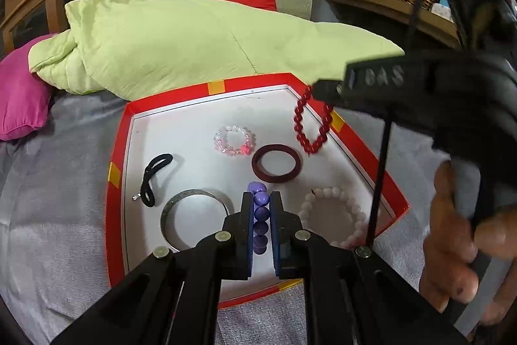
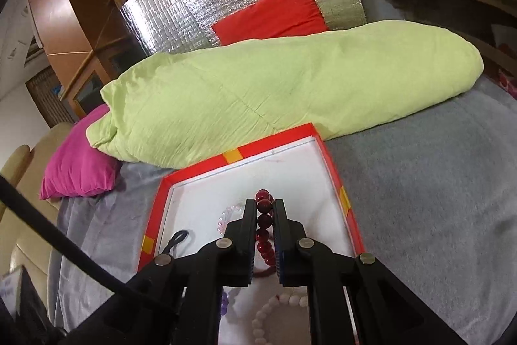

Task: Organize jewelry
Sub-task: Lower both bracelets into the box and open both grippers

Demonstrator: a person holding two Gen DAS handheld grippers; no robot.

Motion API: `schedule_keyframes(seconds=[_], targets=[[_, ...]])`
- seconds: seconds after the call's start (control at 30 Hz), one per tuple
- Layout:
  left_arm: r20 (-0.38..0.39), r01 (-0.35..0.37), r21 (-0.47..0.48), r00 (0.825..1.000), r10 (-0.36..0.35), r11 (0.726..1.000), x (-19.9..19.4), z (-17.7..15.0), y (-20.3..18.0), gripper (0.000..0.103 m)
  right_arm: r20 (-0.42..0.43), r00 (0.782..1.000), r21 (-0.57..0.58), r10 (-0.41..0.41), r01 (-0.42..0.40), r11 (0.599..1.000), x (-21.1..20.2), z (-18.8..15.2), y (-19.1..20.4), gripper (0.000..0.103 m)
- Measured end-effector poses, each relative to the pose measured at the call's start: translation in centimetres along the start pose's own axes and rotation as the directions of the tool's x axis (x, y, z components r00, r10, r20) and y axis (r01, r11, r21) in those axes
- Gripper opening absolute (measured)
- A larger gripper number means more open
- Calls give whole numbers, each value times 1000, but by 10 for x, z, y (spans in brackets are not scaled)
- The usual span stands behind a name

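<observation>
Purple bracelet (image 1: 260,215): glossy round beads, pinched by left gripper (image 1: 261,199)
Red bracelet (image 2: 263,228): dark shiny beads, clamped in right gripper (image 2: 265,206)

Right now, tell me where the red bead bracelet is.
The red bead bracelet hangs from the shut right tool, over the far right corner of the red tray, just beyond the dark red bangle.

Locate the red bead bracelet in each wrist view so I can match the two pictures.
Left wrist: the red bead bracelet hangs upper right, over the box's right wall, from the right gripper.
Right wrist: low centre, clamped between the black fingers.
Shared landmark: the red box.
</observation>
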State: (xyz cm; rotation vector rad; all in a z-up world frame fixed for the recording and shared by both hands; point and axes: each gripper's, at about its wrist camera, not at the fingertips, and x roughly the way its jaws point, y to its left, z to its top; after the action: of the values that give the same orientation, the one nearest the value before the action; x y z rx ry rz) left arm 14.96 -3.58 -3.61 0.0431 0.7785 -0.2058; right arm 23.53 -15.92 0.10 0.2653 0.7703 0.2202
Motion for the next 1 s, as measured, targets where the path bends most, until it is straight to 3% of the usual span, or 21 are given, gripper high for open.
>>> schedule_keyframes(seconds=[0.43,1.0], targets=[[-12,5,-6,1000,-5,1000,1,-1,3,10,-9,1000,18,16,-16,1000,23,22,-10,11],[-27,112,-111,993,-115,988,7,0,16,10,-52,991,178,125,-114,977,61,37,-39,11]])
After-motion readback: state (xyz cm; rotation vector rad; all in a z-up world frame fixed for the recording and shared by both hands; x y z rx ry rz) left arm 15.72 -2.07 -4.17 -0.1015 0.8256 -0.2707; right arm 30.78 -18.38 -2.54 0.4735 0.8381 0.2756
